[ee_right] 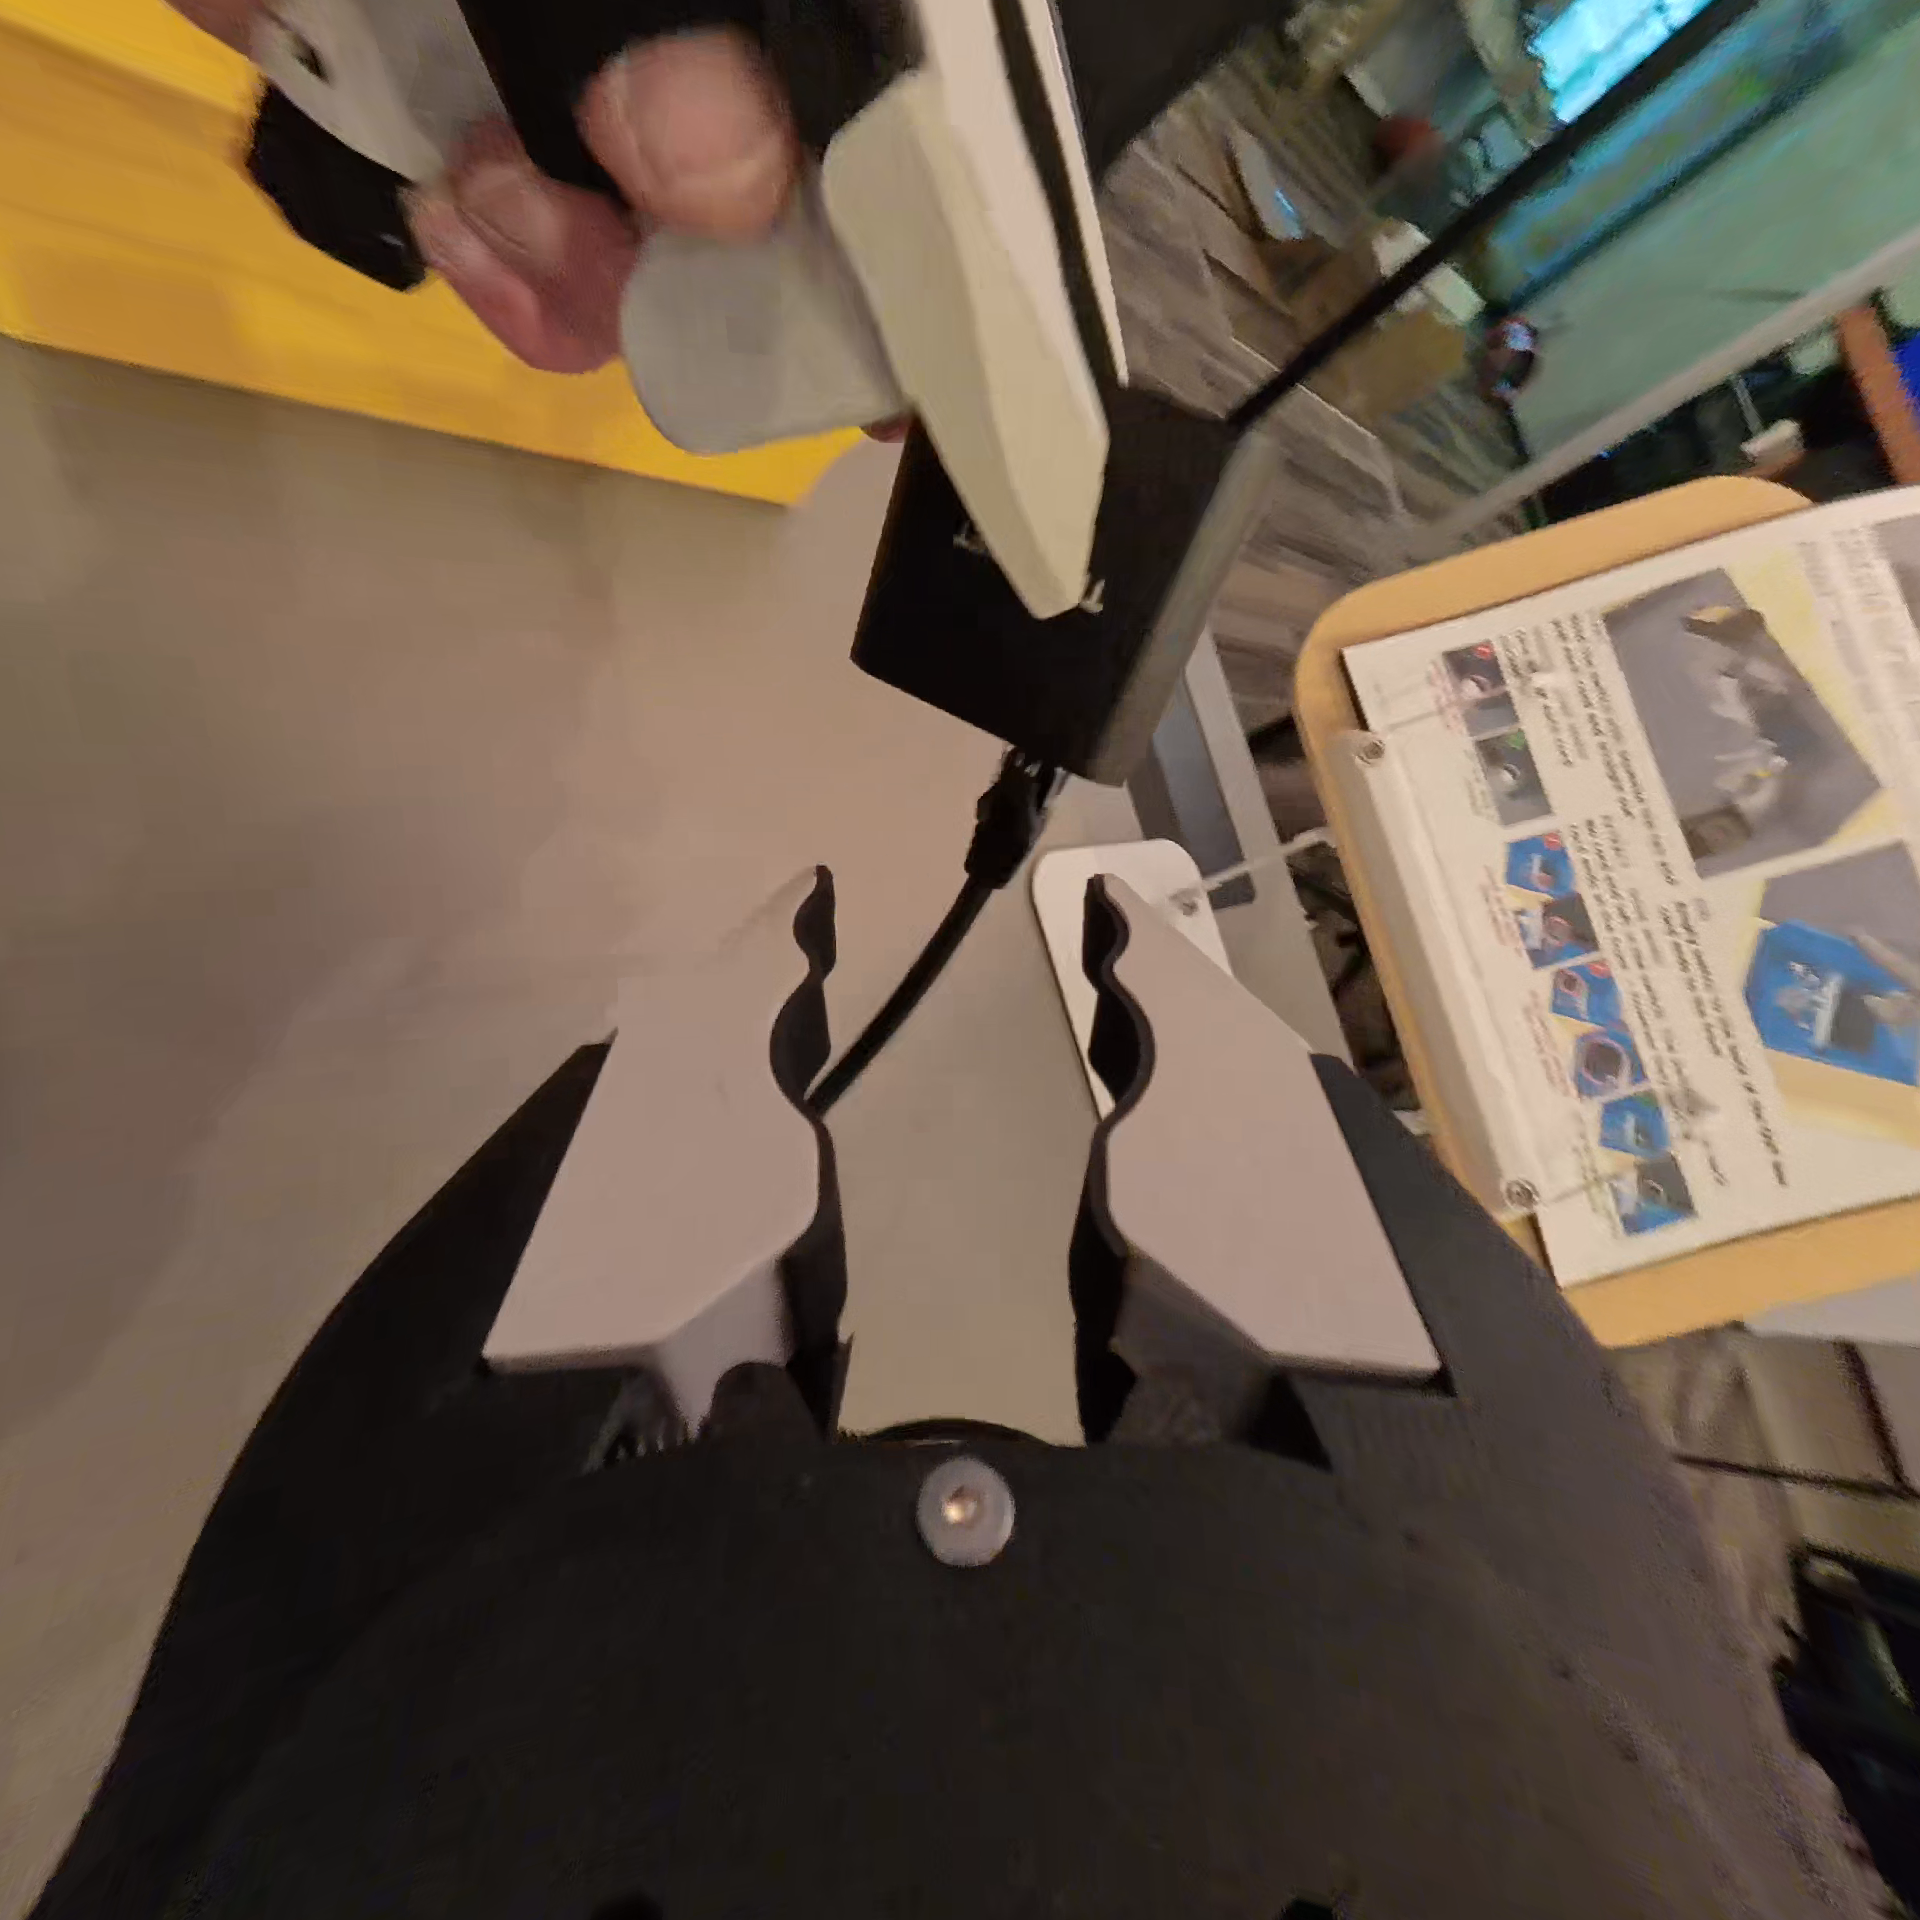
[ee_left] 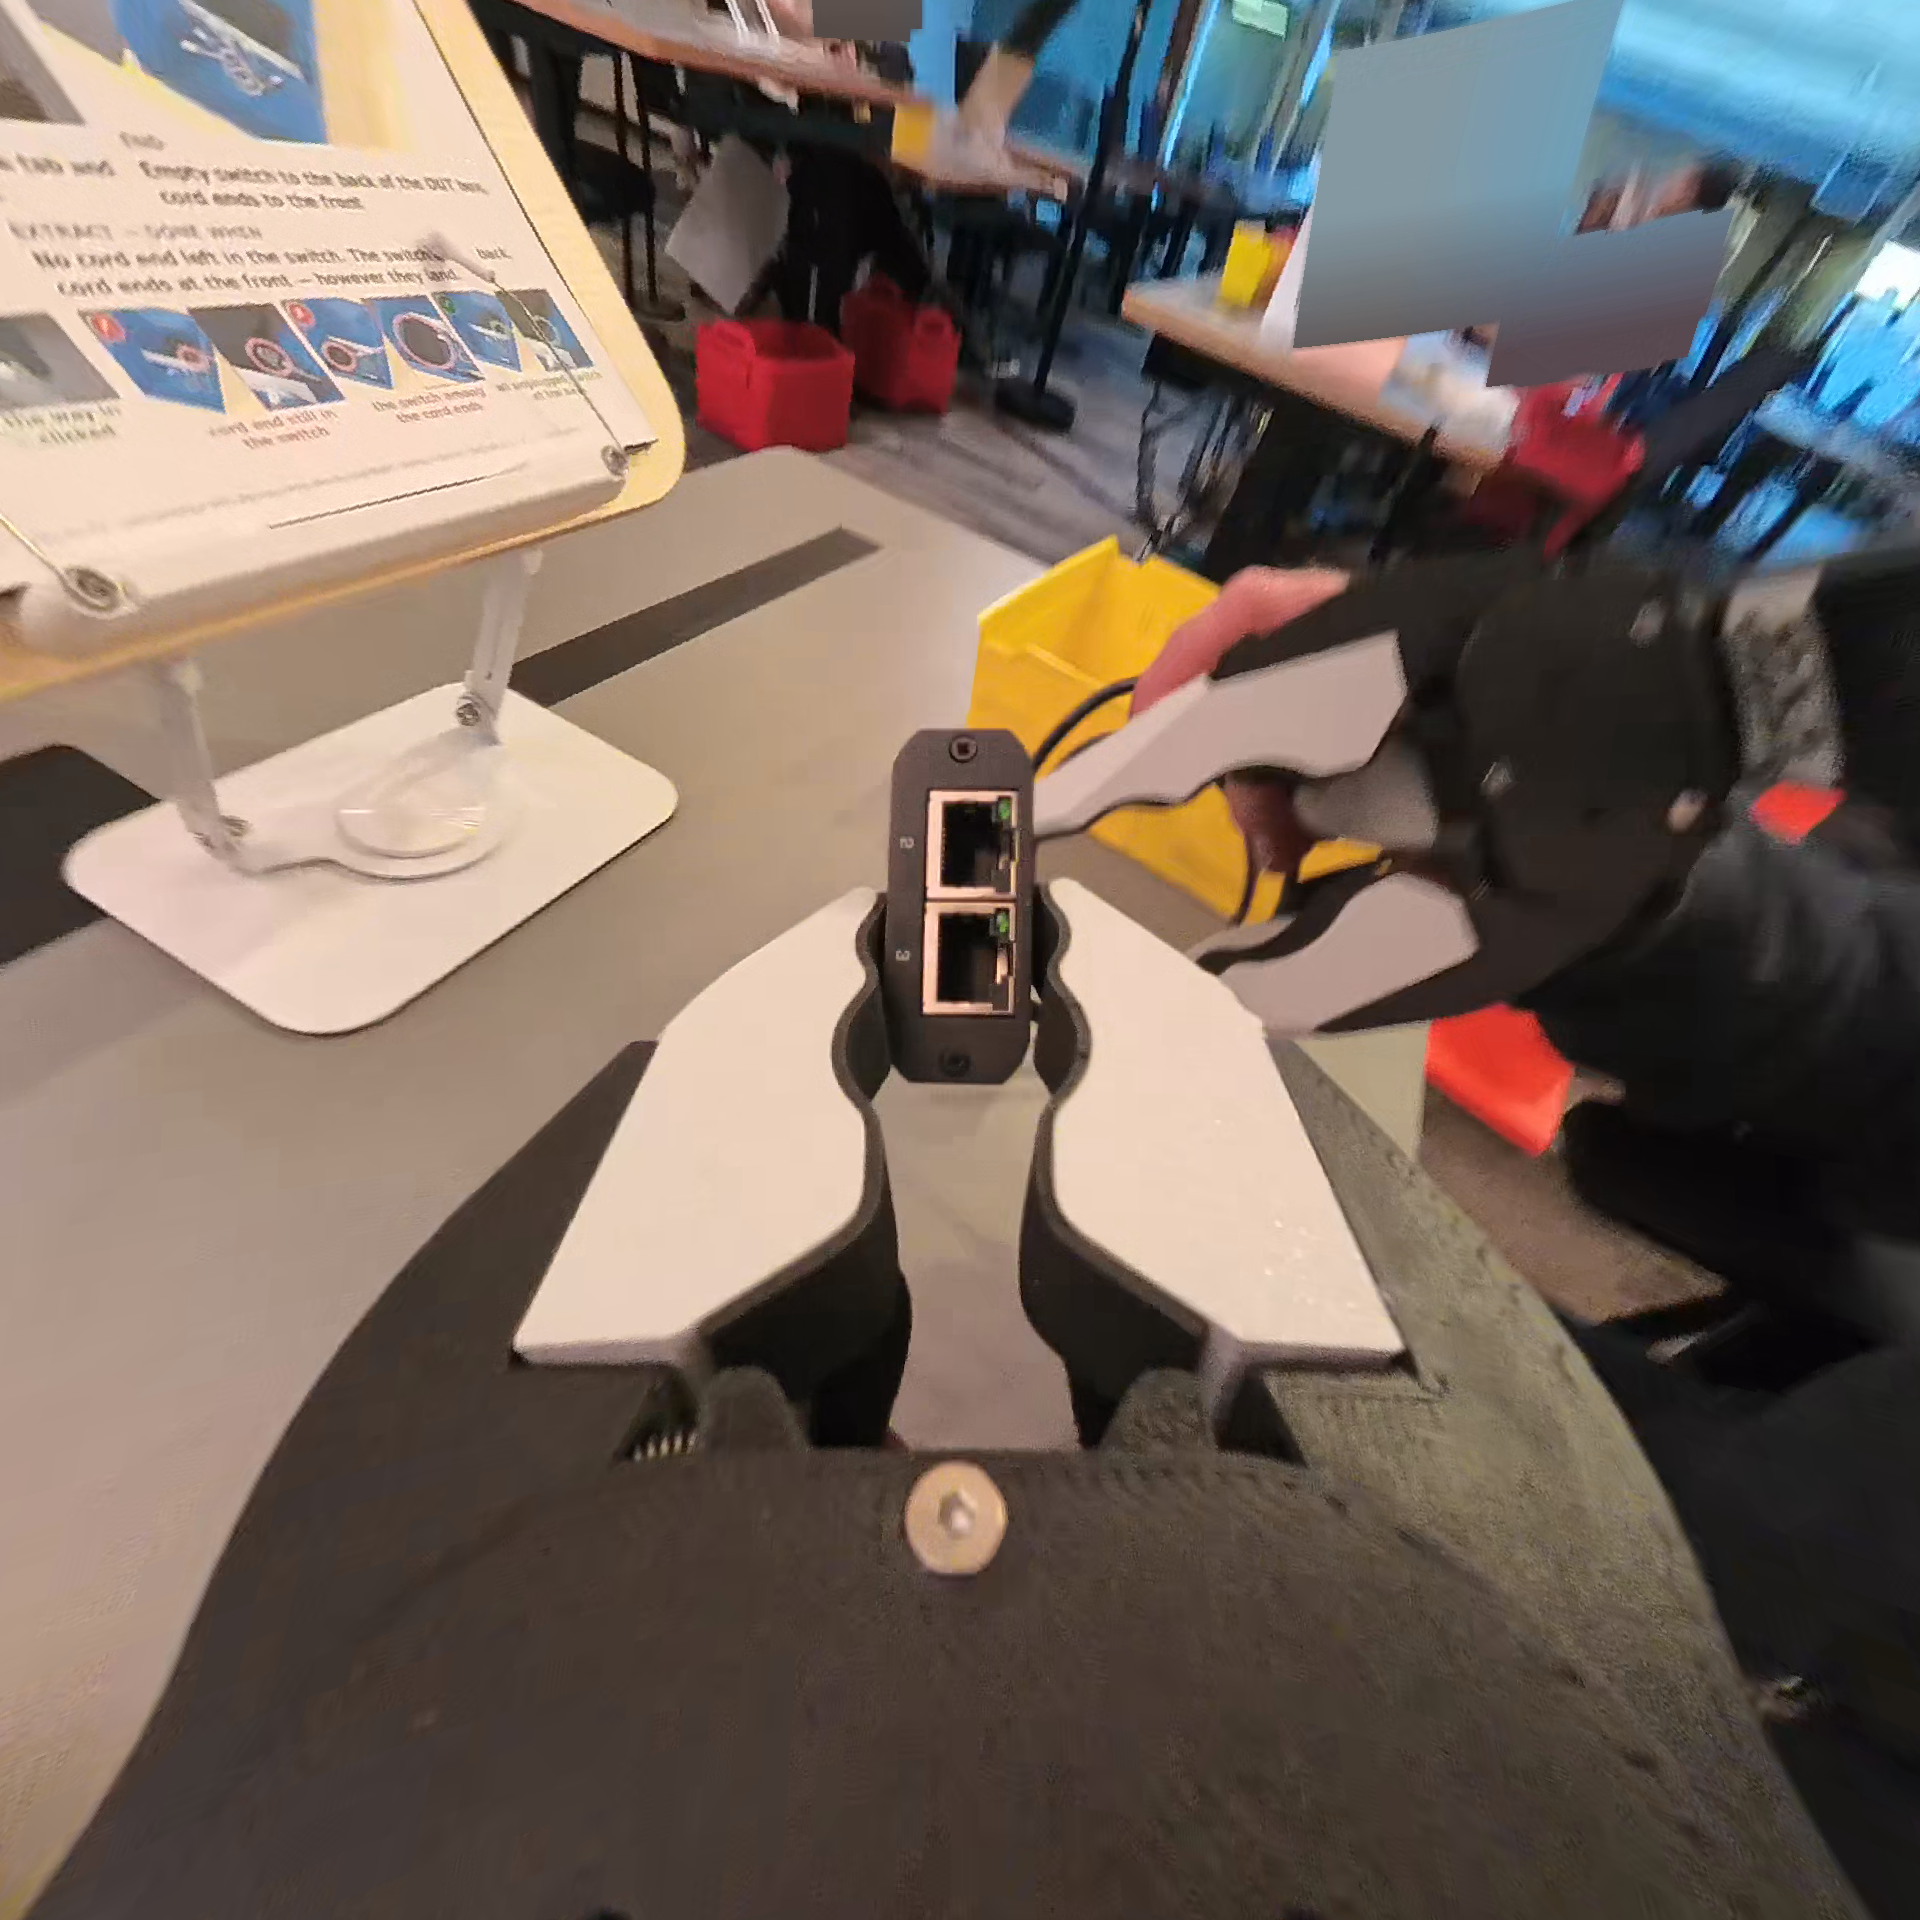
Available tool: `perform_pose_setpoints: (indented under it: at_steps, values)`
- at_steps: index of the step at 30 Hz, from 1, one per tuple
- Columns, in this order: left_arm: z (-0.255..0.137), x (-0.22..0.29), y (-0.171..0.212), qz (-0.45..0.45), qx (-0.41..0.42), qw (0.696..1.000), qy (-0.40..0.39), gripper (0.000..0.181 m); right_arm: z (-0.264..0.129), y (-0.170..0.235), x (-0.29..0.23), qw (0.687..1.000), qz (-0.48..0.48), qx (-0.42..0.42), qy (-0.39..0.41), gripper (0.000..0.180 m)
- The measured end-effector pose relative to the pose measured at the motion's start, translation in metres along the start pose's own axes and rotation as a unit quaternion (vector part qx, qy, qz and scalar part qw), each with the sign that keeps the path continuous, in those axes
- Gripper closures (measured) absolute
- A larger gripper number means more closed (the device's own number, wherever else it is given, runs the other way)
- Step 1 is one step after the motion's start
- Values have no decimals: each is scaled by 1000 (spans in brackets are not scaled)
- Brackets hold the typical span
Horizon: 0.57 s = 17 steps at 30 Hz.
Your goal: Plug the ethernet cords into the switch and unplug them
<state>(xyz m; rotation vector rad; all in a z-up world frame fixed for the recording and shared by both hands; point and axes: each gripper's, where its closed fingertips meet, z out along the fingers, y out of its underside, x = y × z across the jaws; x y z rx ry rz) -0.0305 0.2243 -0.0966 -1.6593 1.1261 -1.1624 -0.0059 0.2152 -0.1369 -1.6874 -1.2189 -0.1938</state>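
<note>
Your left gripper [ee_left: 961, 966] clamps the black switch [ee_left: 960, 904] upright between its fingertips, empty ports facing back at you, steadying it. Your right gripper [ee_right: 958, 914] stands open just behind it, the plugged cord [ee_right: 914, 977] running between its fingers.

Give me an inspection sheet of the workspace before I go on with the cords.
Surface: grey table, bare around the claws.
Job's things: black switch held off the table, on end; the two ports facing the left wrist camera are empty.
Clutter: instruction sheet on a white stand; yellow bin at the far edge.
Grippers: left claw shut on the switch; right claw open, holding nothing.
Cables: one black cord plugged into the switch's other end, running between the right claw's fingers.
Surroundings: other tables, red bins, people behind.
</note>
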Motion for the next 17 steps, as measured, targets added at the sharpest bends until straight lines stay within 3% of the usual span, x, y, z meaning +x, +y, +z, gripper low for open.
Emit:
perform_pose_setpoints:
  at_steps: [4,7,10,11,13,14,17]
  values:
    - [-1,6,-6,-82,46,995,23,157,6,0,12,996,-37,-9,80,167]
    - [-5,5,-7,-120,70,990,32,157,6,-4,13,995,-50,3,89,169]
    - [-8,9,-1,-129,71,988,57,157,2,-6,10,999,-28,24,39,171]
    - [-9,12,0,-115,70,989,64,157,0,-6,9,999,-26,29,21,171]
    - [-13,16,-1,-60,70,994,57,137,-3,-5,6,999,-15,29,-22,172]
    - [-16,18,-1,-13,68,996,48,125,-4,-4,2,998,-7,29,-54,172]
    - [-24,31,-3,144,60,988,19,111,-9,-2,-5,991,16,24,-131,172]
